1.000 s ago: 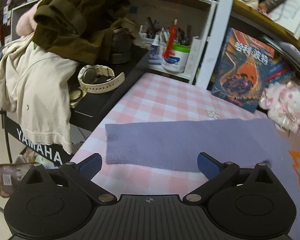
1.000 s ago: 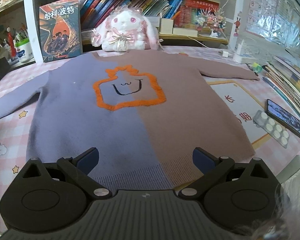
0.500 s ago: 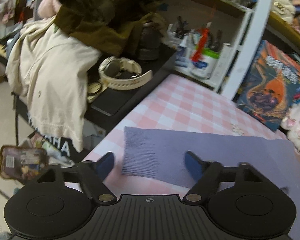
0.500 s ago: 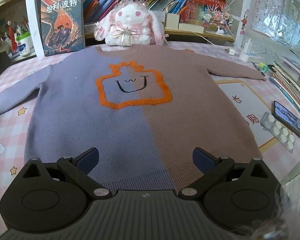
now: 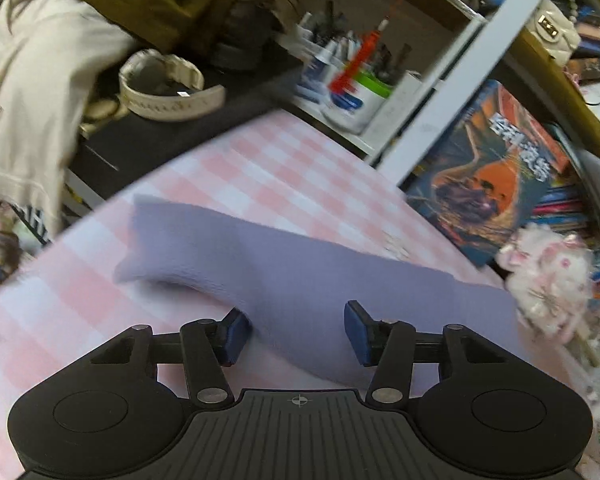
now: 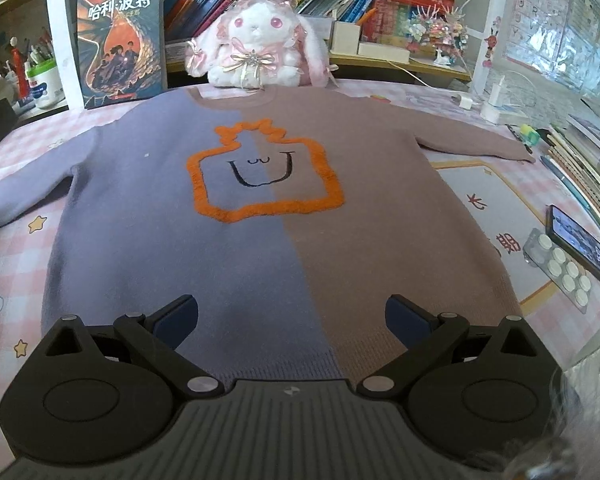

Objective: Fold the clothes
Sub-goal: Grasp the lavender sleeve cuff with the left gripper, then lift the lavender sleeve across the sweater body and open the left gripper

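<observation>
A two-tone sweater (image 6: 260, 220), purple on the left half and brown on the right, lies flat and face up on the pink checked tablecloth (image 6: 4, 264), with an orange outline on its chest. My right gripper (image 6: 292, 316) hovers open over the hem, nothing between its fingers. In the left wrist view the purple sleeve (image 5: 284, 272) stretches across the cloth, and my left gripper (image 5: 296, 332) straddles it partway along. Its jaws are closing with the sleeve between them. The left pad (image 5: 236, 334) is at the sleeve's near edge, which curves up there.
A book (image 5: 492, 168) and a plush rabbit (image 6: 260, 44) stand behind the sweater. A pen cup (image 5: 356, 100), a white watch (image 5: 168, 88) and hanging clothes (image 5: 32, 80) lie beyond the table's left edge. A phone (image 6: 584, 244) and a pill blister (image 6: 560, 272) lie right.
My left gripper has rolled, moved in along the sleeve and narrowed its jaws around it; the sleeve's near edge now bends. The right gripper has stayed open over the hem.
</observation>
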Motion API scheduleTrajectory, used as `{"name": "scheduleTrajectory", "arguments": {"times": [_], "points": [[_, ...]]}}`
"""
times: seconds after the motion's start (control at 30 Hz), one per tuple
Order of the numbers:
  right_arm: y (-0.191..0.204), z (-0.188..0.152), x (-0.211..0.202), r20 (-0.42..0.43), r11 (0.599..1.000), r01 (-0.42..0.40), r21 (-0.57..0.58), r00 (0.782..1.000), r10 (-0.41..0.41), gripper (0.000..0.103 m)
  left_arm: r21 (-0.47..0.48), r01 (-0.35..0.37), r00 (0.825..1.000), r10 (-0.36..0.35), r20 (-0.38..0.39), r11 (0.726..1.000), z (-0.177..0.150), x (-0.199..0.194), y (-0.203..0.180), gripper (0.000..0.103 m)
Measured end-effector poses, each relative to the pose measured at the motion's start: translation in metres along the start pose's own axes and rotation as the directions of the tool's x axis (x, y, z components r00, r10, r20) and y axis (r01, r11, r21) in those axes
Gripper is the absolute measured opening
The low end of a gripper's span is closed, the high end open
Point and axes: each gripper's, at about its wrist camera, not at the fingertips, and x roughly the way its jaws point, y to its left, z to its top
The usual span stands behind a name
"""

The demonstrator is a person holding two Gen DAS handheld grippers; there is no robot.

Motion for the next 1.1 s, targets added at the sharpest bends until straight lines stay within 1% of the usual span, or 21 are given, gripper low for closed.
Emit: {"name": "scheduleTrajectory", "arguments": {"times": [0.07,0.13,0.2,0.3,0.37,0.4,0.47,0.6,0.67,0.8,0.9,1.0,1.1], "points": [[0.000,0.001,0.001,0.000,1.000,-0.002,0.000,1.000,0.002,0.101,-0.008,0.006,1.000,-0.006,0.003,1.000,-0.001,0.001,0.001,0.047],[-0.001,0.001,0.002,-0.003,1.000,-0.001,0.003,1.000,0.001,0.101,-0.045,-0.005,1.000,0.005,0.016,0.999,0.002,0.002,0.007,0.044],[-0.003,0.000,0.002,-0.004,1.000,0.001,0.008,1.000,-0.001,0.101,-0.098,-0.034,0.998,0.038,0.041,0.995,0.008,0.002,0.016,0.040],[-0.005,0.001,0.001,0.000,1.000,0.005,0.014,1.000,-0.005,0.101,-0.169,-0.052,0.997,0.062,0.052,0.984,0.014,0.003,0.028,0.030],[-0.007,0.001,0.002,0.001,1.000,0.007,0.020,1.000,-0.008,0.101,-0.202,-0.063,0.996,0.075,0.049,0.977,0.016,0.003,0.034,0.017],[-0.008,0.001,0.002,0.001,1.000,0.008,0.021,1.000,-0.008,0.101,-0.210,-0.070,0.996,0.082,0.048,0.975,0.016,0.004,0.035,0.015],[-0.009,0.002,0.001,0.006,1.000,0.005,0.018,1.000,-0.006,0.101,-0.216,-0.067,0.996,0.080,0.051,0.974,0.017,0.006,0.038,0.005],[-0.012,0.001,0.001,0.008,1.000,-0.006,0.006,1.000,0.006,0.101,-0.219,-0.041,0.996,0.058,0.069,0.975,0.017,0.009,0.044,0.003],[-0.016,0.002,0.003,0.004,1.000,-0.008,0.002,1.000,0.008,0.101,-0.221,-0.047,0.996,0.064,0.070,0.974,0.020,0.008,0.041,0.003],[-0.032,0.007,0.007,0.014,1.000,-0.013,0.023,1.000,0.013,0.101,-0.129,0.007,0.989,0.012,0.149,0.992,0.030,-0.006,0.010,0.003],[-0.046,0.012,0.014,0.016,0.999,-0.032,0.038,0.999,0.031,0.101,-0.062,0.057,0.983,-0.045,0.177,0.996,0.029,-0.013,-0.024,0.003],[-0.060,0.015,0.022,0.009,0.997,-0.068,0.037,0.998,0.067,0.101,0.001,0.108,0.976,-0.107,0.188,0.994,0.023,-0.018,-0.065,0.003],[-0.077,0.019,0.030,0.002,0.991,-0.131,0.011,0.991,0.131,0.101,0.056,0.150,0.970,-0.158,0.184,0.987,0.007,-0.019,-0.113,0.003]]}}
